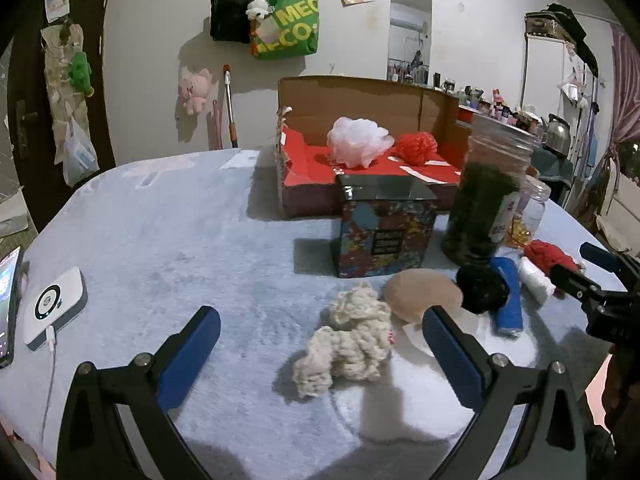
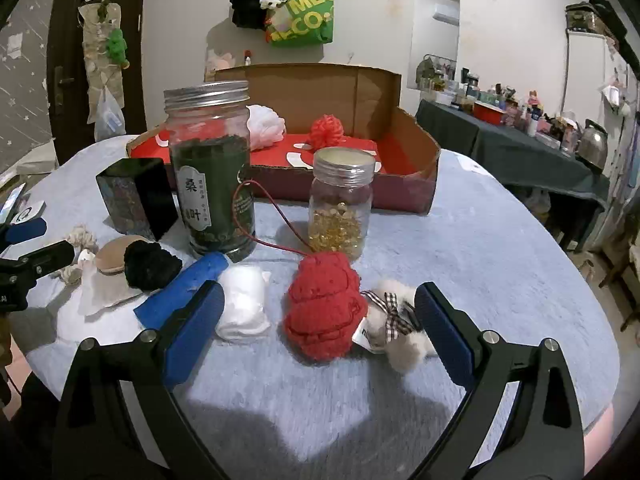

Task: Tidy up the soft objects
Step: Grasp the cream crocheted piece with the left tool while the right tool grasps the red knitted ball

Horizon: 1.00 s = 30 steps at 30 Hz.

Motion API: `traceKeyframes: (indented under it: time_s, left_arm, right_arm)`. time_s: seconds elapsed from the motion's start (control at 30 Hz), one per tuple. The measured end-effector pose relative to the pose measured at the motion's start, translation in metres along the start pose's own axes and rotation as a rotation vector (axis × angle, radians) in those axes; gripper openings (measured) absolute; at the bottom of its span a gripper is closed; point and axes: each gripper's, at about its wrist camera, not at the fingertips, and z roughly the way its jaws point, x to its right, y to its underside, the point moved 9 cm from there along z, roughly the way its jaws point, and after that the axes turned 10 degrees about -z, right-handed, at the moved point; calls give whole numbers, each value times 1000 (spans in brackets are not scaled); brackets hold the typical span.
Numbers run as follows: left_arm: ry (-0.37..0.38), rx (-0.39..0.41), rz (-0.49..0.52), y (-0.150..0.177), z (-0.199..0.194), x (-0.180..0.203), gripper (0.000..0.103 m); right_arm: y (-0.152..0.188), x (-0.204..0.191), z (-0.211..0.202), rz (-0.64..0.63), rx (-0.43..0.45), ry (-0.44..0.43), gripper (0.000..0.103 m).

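The bench (image 1: 168,248) wears a fuzzy, pale blue-grey cover with a short nap. The left claw (image 1: 320,332) hangs above it with its blue-padded jaws spread wide and nothing between them; just ahead lies a lumpy knot of thick cream rope yarn (image 1: 346,340), coarse and twisted. Beside that sits a smooth tan oval sponge (image 1: 424,290), touching a crinkly black mesh puff (image 1: 482,286), then a flat blue cloth roll (image 1: 508,296).

The right claw (image 2: 320,320) is likewise open and empty. Between its pads rest a chunky red knitted ball (image 2: 324,304), a thin red string trailing from it, and against it a small fluffy cream plush toy (image 2: 394,326) with a checked ribbon bow. To the left is a soft white cotton wad (image 2: 244,306).

Behind stand a tall clear jar of dark dried leaves (image 2: 212,172) with a ribbed metal lid, a shorter jar of golden beads (image 2: 340,208), and a glossy, colourfully patterned square box (image 1: 386,228). At the back an open cardboard box (image 2: 420,160), red-lined, holds a frothy pale pink mesh pouf (image 1: 358,142) and a frilly red mesh ball (image 1: 418,148), apart from each other. At the bench's left edge lies a smooth white power bank (image 1: 54,306) with its cable.
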Motion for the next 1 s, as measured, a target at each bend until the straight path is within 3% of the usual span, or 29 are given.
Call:
traceKeyframes:
  time_s: [0.03, 0.13, 0.2, 0.3, 0.37, 0.6, 1.0]
  left_arm:
    - [2, -5, 3, 0, 2, -1, 97]
    - [12, -39, 19, 4, 10, -2, 71]
    - [89, -71, 8, 10, 12, 3, 46]
    - [129, -74, 8, 8, 8, 10, 29]
    - [122, -53, 30, 5, 3, 15, 26]
    - [218, 1, 57, -12, -19, 49, 26]
    - [377, -47, 87, -12, -9, 115, 25]
  right_arm:
    - [-1, 0, 1, -2, -1, -3, 97]
    - [-1, -3, 6, -24, -9, -14, 89]
    - [1, -5, 10, -35, -24, -28, 75]
    - [5, -7, 16, -40, -52, -52, 42]
    - [6, -3, 16, -43, -53, -31, 34]
    - [2, 6, -1, 6, 10, -67, 33]
    - [-16, -15, -16, 52, 66, -207, 32]
